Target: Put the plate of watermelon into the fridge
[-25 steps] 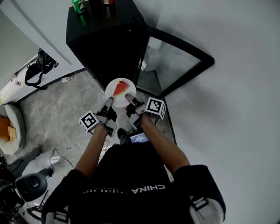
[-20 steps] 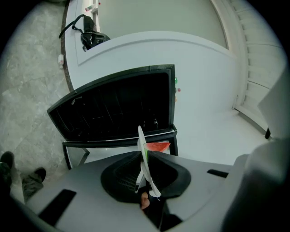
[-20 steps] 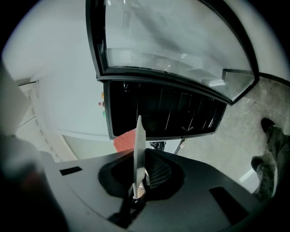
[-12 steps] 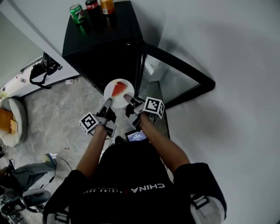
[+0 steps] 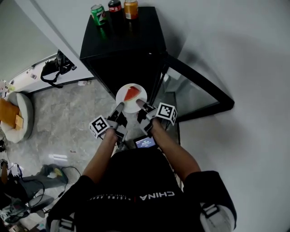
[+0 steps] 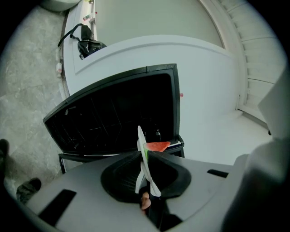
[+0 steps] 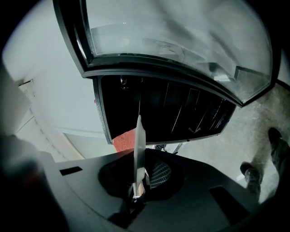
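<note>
You had left tool (image 5: 119,107) and right tool (image 5: 140,103) pinching the plate (image 5: 131,107) rim; uneven hands could've slid the watermelon (image 5: 132,93) off short of the fridge (image 5: 122,45) ahead.

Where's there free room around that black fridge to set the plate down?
The fridge top is bare in front of the three cans crowding its back edge. Inside, past the open glass door, the dark wire shelves look empty. The floor left of the fridge is bare; cables and gear clutter the bottom-left corner.
</note>
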### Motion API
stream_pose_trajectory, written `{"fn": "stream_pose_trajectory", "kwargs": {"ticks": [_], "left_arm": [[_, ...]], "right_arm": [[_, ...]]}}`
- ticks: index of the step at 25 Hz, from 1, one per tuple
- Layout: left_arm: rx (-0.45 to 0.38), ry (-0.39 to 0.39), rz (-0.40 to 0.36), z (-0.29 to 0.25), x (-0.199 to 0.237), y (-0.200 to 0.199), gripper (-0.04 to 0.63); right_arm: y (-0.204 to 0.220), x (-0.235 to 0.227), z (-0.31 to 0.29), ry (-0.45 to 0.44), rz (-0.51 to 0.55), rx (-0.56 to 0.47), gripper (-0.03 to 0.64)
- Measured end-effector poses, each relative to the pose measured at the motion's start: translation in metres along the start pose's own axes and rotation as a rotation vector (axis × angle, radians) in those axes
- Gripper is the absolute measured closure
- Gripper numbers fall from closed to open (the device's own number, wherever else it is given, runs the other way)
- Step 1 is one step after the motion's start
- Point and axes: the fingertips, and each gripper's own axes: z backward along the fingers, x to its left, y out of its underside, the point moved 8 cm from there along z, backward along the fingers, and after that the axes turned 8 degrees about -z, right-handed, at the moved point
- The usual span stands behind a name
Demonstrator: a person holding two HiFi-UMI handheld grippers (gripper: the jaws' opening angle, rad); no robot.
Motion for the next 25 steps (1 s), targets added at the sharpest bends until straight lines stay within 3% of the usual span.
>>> {"fn": "stream_pose_trajectory", "kwargs": {"ticks": [10,25], "left_arm": [[0.035,0.026,-0.012,0.018,0.007,-0.041,0.548],[0.055,-0.002,0.002,0.011,0.012,-0.047,0.548]], "right_arm": [[0.027,0.012,-0.031,-0.004,-0.002,-0.036,0.586],[0.023,0.012,-0.038,0.017,-0.010,-0.039,0.586]]}}
